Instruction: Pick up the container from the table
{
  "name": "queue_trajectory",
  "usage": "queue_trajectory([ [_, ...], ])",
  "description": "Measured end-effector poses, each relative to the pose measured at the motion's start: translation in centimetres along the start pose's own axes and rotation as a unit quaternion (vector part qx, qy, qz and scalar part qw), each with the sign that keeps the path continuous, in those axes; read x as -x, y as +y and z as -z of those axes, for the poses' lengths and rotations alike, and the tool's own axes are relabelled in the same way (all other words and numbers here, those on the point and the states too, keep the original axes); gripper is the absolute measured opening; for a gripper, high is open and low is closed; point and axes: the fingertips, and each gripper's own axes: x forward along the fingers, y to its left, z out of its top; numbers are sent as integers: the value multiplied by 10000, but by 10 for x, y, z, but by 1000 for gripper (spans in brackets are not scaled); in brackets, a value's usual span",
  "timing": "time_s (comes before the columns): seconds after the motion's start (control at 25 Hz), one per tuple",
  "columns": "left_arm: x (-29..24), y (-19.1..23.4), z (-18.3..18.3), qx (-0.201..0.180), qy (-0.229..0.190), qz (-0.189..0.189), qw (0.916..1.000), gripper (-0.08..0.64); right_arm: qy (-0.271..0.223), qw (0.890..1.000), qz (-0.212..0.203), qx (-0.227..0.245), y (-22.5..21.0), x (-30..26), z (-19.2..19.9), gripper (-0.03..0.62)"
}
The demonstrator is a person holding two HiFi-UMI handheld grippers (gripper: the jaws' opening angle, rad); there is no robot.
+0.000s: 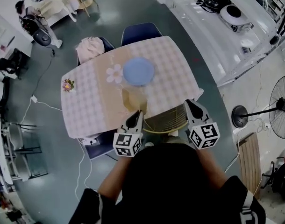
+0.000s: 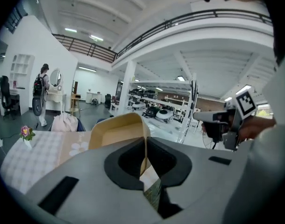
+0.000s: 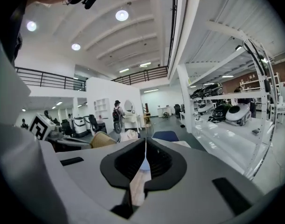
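The container (image 1: 134, 99) is a tan paper tub with an open top. It hangs above the near edge of the checked table (image 1: 86, 108). My left gripper (image 1: 134, 118) is shut on its near wall. In the left gripper view the thin wall of the container (image 2: 115, 133) is pinched between the jaws of the left gripper (image 2: 145, 146). My right gripper (image 1: 193, 108) is held to the right of the container, apart from it. In the right gripper view the right gripper (image 3: 145, 149) is shut with nothing between its jaws, and the container (image 3: 103, 139) shows at the left.
A round blue plate (image 1: 138, 71) and a white flower shape (image 1: 114, 73) lie mid-table, a small flower pot (image 1: 68, 85) at its left edge. A wicker chair (image 1: 167, 120) stands under my hands, a blue chair (image 1: 141, 31) and a pink bag (image 1: 89, 48) beyond. A fan (image 1: 280, 107) stands right.
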Motion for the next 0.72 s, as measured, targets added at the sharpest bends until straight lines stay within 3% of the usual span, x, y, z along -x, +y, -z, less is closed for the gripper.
queue_trajectory([
  [0.2,34,22,-28,-134,-494,-182,9985,17,-159,9996,-55,217,39,-5,-8,0],
  [0.72,81,58,-50,-239,-1035,-466,9932,17,-432,9977,-10,527,92,-9,-8,-2],
])
